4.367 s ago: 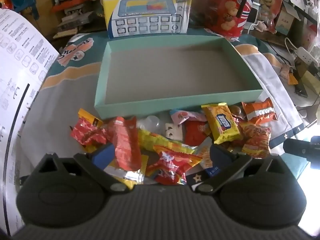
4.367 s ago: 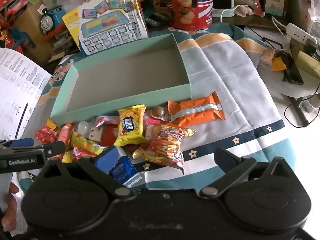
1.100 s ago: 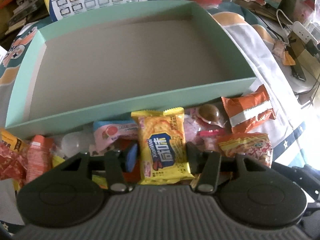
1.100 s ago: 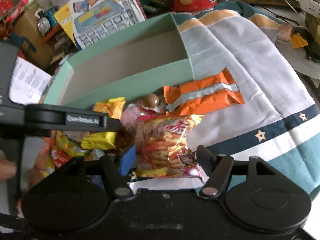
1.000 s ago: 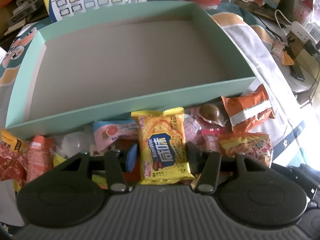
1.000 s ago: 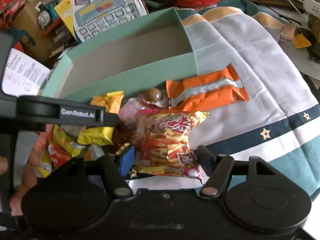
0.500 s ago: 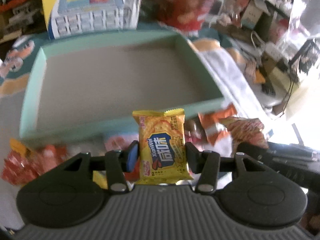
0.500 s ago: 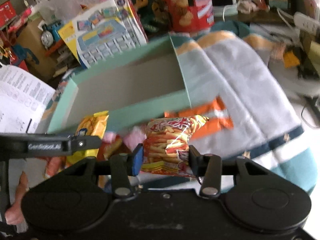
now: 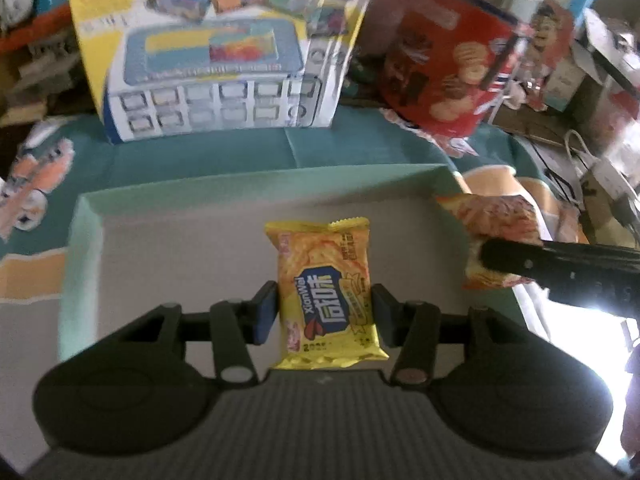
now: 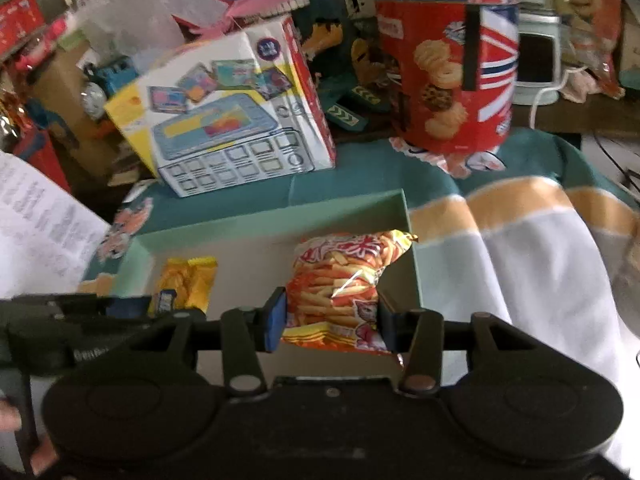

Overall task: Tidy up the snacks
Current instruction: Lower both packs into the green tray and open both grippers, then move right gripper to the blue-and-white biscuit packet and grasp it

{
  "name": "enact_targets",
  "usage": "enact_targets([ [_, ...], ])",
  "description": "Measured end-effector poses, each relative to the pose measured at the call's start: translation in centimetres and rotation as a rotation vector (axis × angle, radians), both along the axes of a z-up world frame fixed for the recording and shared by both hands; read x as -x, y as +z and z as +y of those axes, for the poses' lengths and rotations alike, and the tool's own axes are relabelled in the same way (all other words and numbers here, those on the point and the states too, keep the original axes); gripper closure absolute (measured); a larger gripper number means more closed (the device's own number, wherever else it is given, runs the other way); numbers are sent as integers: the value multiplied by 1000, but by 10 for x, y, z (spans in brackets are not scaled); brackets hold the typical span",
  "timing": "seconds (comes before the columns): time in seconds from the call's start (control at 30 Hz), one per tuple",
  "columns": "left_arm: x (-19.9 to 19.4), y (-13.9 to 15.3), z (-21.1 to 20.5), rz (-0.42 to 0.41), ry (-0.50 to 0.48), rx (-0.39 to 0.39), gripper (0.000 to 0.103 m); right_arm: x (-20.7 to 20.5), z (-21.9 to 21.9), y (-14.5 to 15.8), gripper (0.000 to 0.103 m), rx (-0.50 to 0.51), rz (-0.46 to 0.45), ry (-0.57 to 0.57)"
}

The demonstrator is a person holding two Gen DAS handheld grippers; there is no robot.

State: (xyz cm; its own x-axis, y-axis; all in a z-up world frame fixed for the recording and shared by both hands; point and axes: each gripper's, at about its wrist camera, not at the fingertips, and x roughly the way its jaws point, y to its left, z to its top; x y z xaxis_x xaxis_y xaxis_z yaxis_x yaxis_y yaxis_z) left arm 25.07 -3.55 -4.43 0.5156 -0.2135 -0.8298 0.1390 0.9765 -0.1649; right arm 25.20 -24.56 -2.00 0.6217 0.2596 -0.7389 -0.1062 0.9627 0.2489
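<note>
L gripper (image 9: 323, 309) pinches a yellow pack (image 9: 324, 292) upright btwn both fingers, held over the grey floor of the green tray (image 9: 86, 240), roughly mid-tray. R gripper (image 10: 331, 318) is clamped on an orange pack (image 10: 340, 280) w/ fries print, held over the tray's right end near the side wall; in the left view that pack shows at the tray's right edge w/ the R gripper's finger across it. Behind the tray on the cloth (image 10: 520, 256): toy box (image 9: 216, 60) and red tin (image 10: 448, 72).
</note>
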Motion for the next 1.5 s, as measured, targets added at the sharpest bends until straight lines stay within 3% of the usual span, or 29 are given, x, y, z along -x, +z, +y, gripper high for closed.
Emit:
enact_targets([
  [0.13, -32, -26, -5, 42, 23, 26, 54, -36, 4, -17, 57, 0, 38, 17],
  [0.33, -56, -40, -23, 43, 10, 30, 53, -70, 3, -25, 53, -1, 35, 47],
  [0.4, -61, -42, -30, 38, 10, 12, 45, -72, 0, -21, 35, -11, 27, 41],
  [0.43, -63, -43, -33, 37, 14, -13, 26, -71, -2, -18, 15, -23, 16, 27],
  [0.47, -62, -43, -36, 25, 16, -38, 13, -67, -4, -13, 3, -36, -7, 15],
  [0.5, -59, -41, -37, 6, 15, -55, 11, -63, -7, -9, 0, -46, -35, 3],
  [0.83, -19, -14, -23, -1, 34, -79, 0, -15, -21, 3, 0, -42, -47, -23],
  [1.17, 73, 11, -17, -18, -8, -74, 0, 83, -33, 21, 0, -47, -93, -27],
  [1.5, 170, -9, 15, 35, -15, -97, 0, 174, -13, -22, 0, -99, -11, 5],
])
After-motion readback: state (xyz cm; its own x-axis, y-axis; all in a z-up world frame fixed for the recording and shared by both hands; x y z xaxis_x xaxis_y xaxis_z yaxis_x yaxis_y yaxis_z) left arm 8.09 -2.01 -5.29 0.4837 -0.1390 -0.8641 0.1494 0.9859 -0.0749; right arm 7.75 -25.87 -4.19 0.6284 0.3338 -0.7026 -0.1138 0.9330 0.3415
